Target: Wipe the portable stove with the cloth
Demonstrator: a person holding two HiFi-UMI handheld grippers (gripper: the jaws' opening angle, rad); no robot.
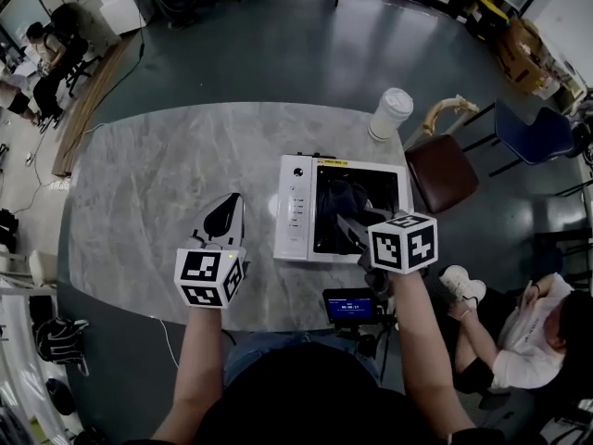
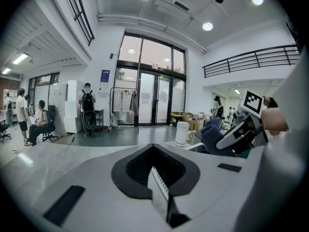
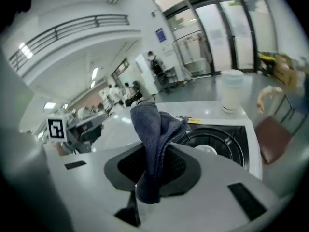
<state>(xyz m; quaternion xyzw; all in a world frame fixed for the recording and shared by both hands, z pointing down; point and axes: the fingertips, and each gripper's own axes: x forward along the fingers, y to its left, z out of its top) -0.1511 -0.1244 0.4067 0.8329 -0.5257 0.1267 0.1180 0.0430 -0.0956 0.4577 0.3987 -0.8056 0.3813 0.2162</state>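
R gripper [image 1: 350, 224] is clamped tight on the cloth [image 3: 150, 144], which is dark blue, bunched up and poking out past the jaws. It's over the black cooktop part of the stove [image 1: 296, 207], right by the burner [image 3: 219, 144]. Can't tell from here if the cloth's actually touching the surface tho. Stove sits on the table [image 1: 139, 193], on my right side, w/ the knob panel on its left. L gripper [image 1: 222, 219] has its jaws closed w/ nothing in them. It's over bare tabletop just left of the stove, not touching it afaict. Cup [image 1: 391, 112] stands by the stove's far right corner. Chair [image 1: 443, 172] is just past the table edge on the right.
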